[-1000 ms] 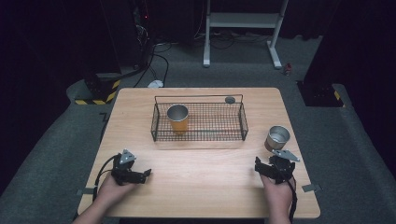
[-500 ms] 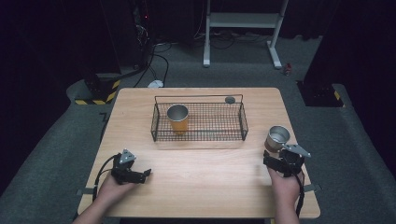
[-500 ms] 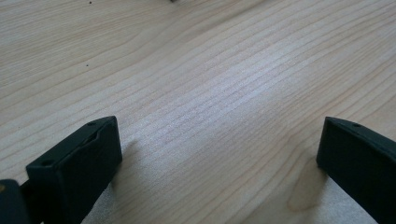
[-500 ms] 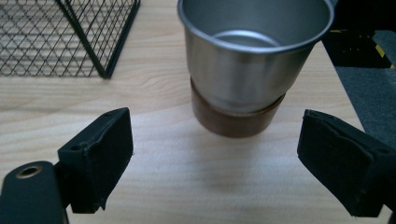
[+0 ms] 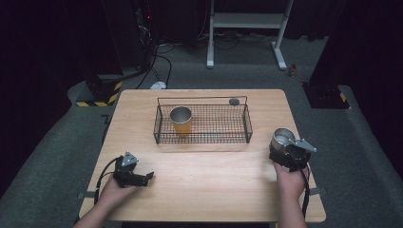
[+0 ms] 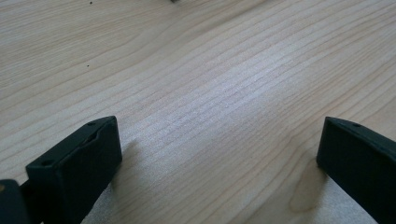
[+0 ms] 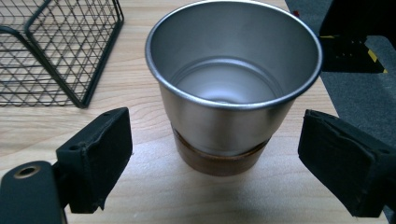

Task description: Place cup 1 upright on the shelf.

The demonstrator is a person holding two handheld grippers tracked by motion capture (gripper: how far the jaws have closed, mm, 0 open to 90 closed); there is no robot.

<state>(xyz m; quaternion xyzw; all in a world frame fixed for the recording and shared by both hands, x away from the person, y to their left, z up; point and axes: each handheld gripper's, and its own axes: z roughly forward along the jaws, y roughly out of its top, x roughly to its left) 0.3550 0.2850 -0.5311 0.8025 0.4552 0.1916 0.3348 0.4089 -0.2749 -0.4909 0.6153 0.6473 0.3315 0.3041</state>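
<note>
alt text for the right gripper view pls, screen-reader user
An empty steel cup with a brown base stands upright on a wooden table, between the open black jaws of the right hand-held gripper, which do not touch it. A corner of a black wire basket sits at upper left.

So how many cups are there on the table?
2. One metal cup stands inside the wire basket; the other metal cup stands on the table's right side, between the open right tongs.

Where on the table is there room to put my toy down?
The bare wood between the left claw and the right claw, in front of the wire basket, is free. It is crowded on the right, where the steel cup stands between the open claw's jaws.
</note>
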